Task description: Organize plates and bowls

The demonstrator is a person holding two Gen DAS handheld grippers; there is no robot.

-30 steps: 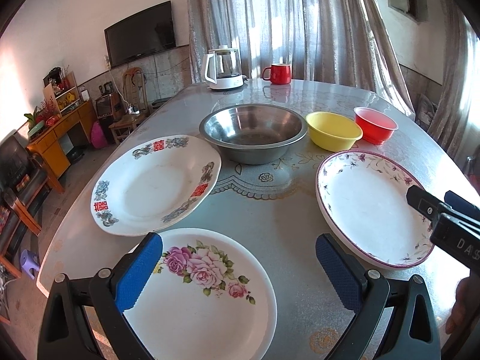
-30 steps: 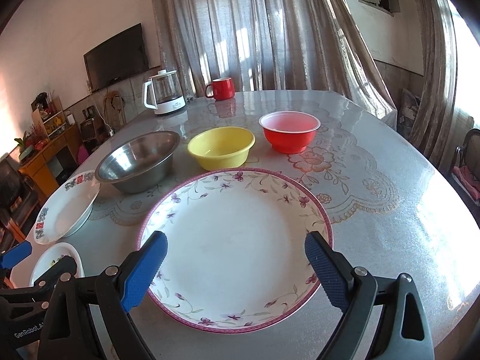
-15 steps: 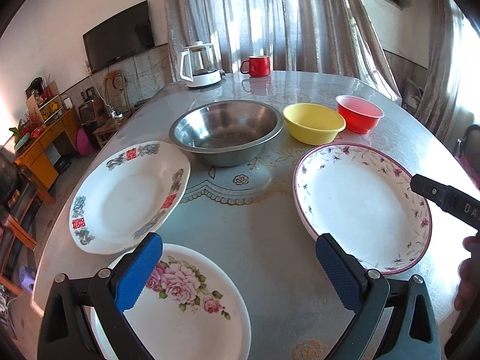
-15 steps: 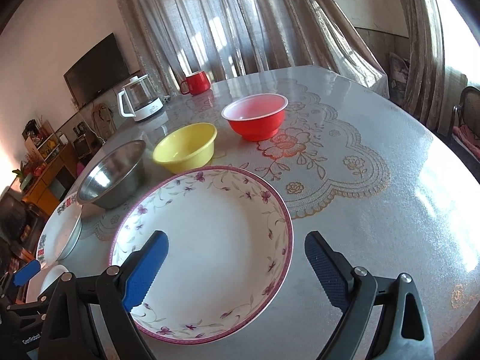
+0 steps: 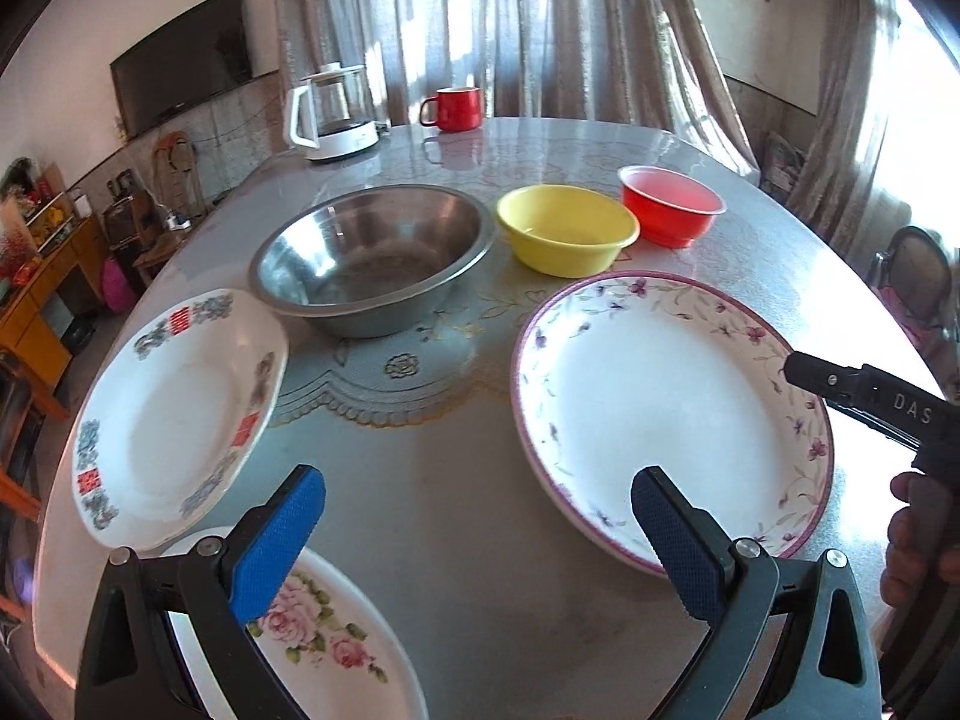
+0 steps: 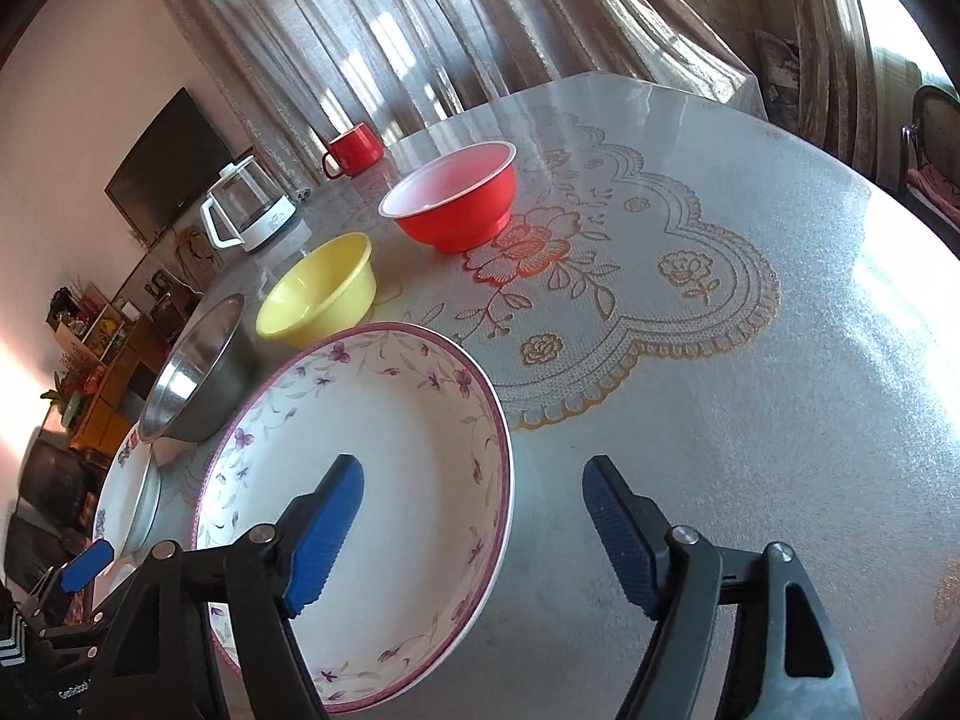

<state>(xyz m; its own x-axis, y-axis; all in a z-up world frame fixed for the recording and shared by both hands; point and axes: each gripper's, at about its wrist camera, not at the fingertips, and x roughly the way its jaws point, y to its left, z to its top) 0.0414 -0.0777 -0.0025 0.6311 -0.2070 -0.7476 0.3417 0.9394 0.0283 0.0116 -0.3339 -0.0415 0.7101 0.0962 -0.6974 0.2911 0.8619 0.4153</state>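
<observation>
Our right gripper (image 6: 474,531) has swung to the purple-flowered plate (image 6: 384,480) at 9 o'clock; its closing jaws straddle the rim, not yet pinching. Our left gripper (image 5: 480,534) hangs wide open, empty, over the counter (image 5: 456,516).

Sheer grey curtains (image 5: 540,30) hang across bright windows behind the round table (image 6: 750,360), which wears a floral lace cloth under clear plastic. A dark television (image 5: 180,60) is mounted on the pale wall, above an orange wooden cabinet (image 5: 42,294).
</observation>
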